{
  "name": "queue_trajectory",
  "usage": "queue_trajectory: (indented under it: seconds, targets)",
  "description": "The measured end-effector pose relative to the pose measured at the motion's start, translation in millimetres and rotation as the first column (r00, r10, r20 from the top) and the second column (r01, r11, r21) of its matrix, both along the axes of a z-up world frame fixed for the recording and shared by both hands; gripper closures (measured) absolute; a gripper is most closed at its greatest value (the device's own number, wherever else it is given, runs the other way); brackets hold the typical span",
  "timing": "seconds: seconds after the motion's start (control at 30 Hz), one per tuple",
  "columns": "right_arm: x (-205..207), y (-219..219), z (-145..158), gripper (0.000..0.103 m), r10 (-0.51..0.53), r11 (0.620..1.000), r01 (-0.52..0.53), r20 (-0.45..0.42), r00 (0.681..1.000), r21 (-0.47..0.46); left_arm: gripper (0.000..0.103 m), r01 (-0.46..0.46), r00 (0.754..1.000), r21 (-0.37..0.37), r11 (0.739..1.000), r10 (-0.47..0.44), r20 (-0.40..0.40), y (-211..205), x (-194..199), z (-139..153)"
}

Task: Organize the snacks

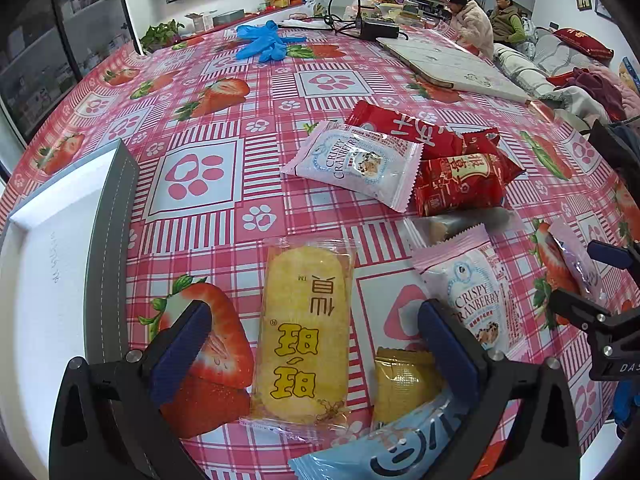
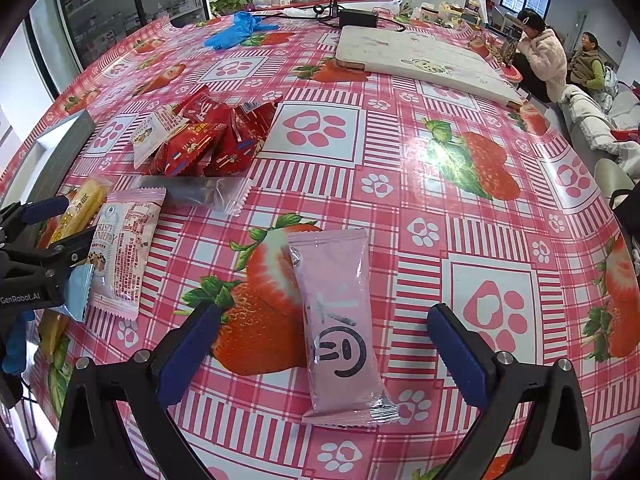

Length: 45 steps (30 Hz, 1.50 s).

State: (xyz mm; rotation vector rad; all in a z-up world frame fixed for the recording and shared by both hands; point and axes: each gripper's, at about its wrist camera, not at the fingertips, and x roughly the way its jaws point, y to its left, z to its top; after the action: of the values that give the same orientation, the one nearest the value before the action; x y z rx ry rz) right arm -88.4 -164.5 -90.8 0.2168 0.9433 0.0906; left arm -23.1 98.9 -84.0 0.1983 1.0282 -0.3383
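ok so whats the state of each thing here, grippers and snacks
left gripper: open, straddling the yellow rice cracker pack
yellow rice cracker pack: sealed, flat on the table
right gripper: open, straddling the pink snack bar
pink snack bar: sealed, flat on the table
red snack packs: piled together
white tray: visible part empty

In the left wrist view, a light blue packet point(image 1: 384, 454) ran off the bottom edge, and a gold packet point(image 1: 404, 384) lay partly hidden behind it and one blue pad. The grey-walled box point(image 1: 114, 216) was cut by the left edge. The red packets point(image 2: 208, 140) overlapped, so their count was unclear. A clear wrapper point(image 2: 200, 192) held something dark, too blurred to tell. Print on the pink packet point(image 2: 340, 320) was too smeared to read.
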Motion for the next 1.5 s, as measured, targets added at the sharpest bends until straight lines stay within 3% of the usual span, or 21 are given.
queue_trajectory:
  seconds: [0.8, 0.93, 1.03, 1.07, 1.1, 1.13, 1.17, 1.2, 1.23, 1.27, 1.4, 1.5]
  targets:
    - [-2, 0, -2, 0.0, 0.004, 1.0, -0.004, 0.017, 1.0, -0.001, 0.0, 0.001, 1.0, -0.001, 1.0, -0.001, 0.003, 1, -1, -1]
    - [3, -1, 1, 0.0, 0.017, 1.0, -0.018, -0.025, 1.0, -0.001, 0.0, 0.008, 1.0, 0.009, 1.0, -0.008, -0.019, -2, 2, 1]
    - [13, -2, 4, 0.0, 0.033, 0.999, -0.033, -0.088, 0.996, 0.001, 0.007, 0.028, 0.998, 0.017, 0.999, -0.027, -0.048, -3, 4, 3]
    - [14, -2, 3, 0.001, 0.036, 0.999, -0.036, -0.097, 0.995, 0.001, 0.017, 0.042, 0.998, 0.019, 0.999, -0.041, -0.049, -5, 2, 4]
    - [15, -2, 4, 0.007, 0.041, 0.999, -0.041, -0.103, 0.994, 0.002, 0.034, 0.057, 0.997, 0.018, 0.998, -0.056, -0.045, -7, 0, 7]
    - [15, -2, 6, 0.014, 0.045, 0.999, -0.045, -0.102, 0.994, 0.002, 0.042, 0.07, 0.997, 0.018, 0.997, -0.069, -0.043, -9, -1, 10]
    - [15, -2, 8, 0.019, 0.047, 0.999, -0.047, -0.102, 0.994, -0.001, 0.062, 0.077, 0.996, 0.017, 0.997, -0.076, -0.045, -9, -2, 11]
    - [15, -3, 10, 0.032, 0.046, 0.999, -0.047, -0.101, 0.994, -0.003, 0.063, 0.08, 0.995, 0.016, 0.997, -0.079, -0.054, -10, -1, 13]
    - [15, -4, 12, 0.058, 0.044, 0.999, -0.044, -0.098, 0.994, -0.002, 0.063, 0.072, 0.996, 0.014, 0.997, -0.071, -0.06, -10, -1, 13]
    - [14, -5, 15, 0.074, 0.04, 0.999, -0.04, -0.092, 0.995, 0.001, 0.063, 0.056, 0.996, 0.001, 0.998, -0.055, -0.063, -7, 0, 14]
    - [7, -13, 16, 0.078, 0.015, 0.998, -0.01, -0.086, 0.996, 0.061, 0.063, 0.008, 0.999, -0.085, 0.996, -0.012, -0.044, 9, -6, 26]
    - [-3, -16, 20, 0.077, 0.015, 0.994, -0.009, -0.056, 0.998, 0.104, 0.063, -0.005, 1.0, -0.099, 0.995, 0.003, -0.018, 17, -10, 38]
